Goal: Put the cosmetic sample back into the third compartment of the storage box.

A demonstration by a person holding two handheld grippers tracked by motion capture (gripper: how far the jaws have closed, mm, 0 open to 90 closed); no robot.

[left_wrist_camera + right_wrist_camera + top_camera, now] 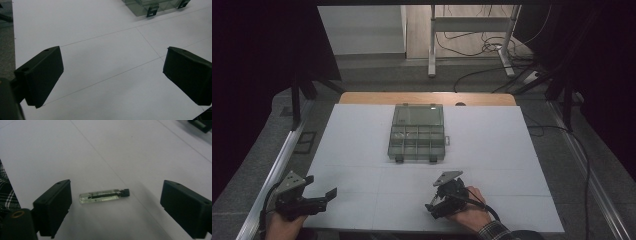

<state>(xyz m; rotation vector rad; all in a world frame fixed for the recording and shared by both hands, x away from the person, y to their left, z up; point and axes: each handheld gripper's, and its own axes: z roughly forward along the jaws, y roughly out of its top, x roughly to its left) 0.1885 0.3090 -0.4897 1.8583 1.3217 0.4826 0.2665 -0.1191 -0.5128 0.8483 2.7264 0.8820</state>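
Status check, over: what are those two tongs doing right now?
Left tongs open, nothing between. Right tongs open, straddling small clear vial lying on white board. Lidded organizer box farther back, nothing blocking.

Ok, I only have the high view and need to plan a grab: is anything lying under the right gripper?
Observer: Yes, a small clear vial lies on the white board between the right gripper's open jaws, touching neither.
Operator: Which way does it lie?
Observer: Crosswise to the jaws, with its dark cap toward the jaw on the right of the right gripper view.
Operator: Anything inside it?
Observer: A thin dark stem runs inward from the cap.
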